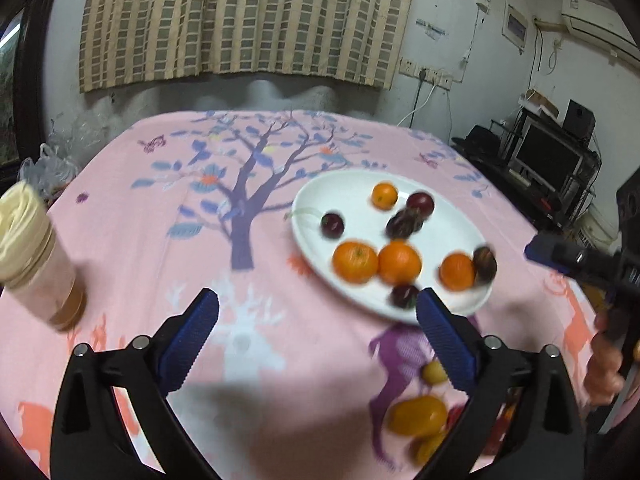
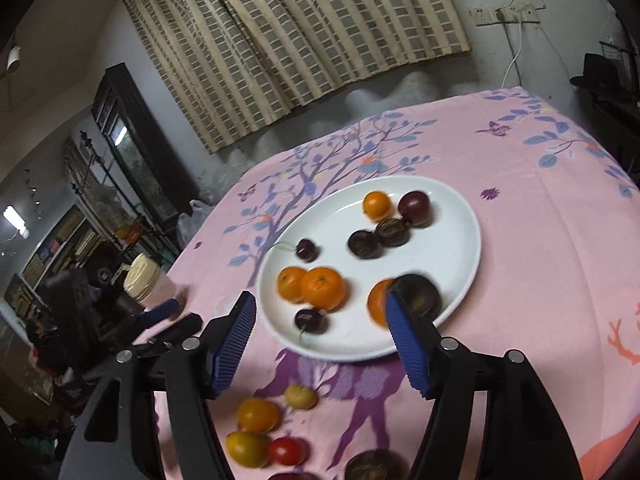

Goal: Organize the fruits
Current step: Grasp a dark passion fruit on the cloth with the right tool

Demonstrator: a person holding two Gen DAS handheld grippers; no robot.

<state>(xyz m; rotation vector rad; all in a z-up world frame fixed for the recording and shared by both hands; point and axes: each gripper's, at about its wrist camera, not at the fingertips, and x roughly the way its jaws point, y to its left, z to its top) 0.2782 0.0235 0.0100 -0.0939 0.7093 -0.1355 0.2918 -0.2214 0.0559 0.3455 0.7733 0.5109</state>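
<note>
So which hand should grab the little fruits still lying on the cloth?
Probably the right. The right gripper is open, and the yellow fruit, orange fruit and red tomato lie just below its jaws, off the plate. The left gripper sees them off to one side.

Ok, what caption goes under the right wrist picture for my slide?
Open right gripper hovers at the near rim of a white plate of oranges and dark fruits on a pink tablecloth.

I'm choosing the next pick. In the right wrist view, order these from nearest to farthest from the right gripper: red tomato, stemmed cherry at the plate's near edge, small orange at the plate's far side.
From the right gripper:
1. Stemmed cherry, just ahead, on the plate's near edge.
2. Red tomato, on the cloth below the fingers.
3. Small orange, at the plate's far side.
</note>
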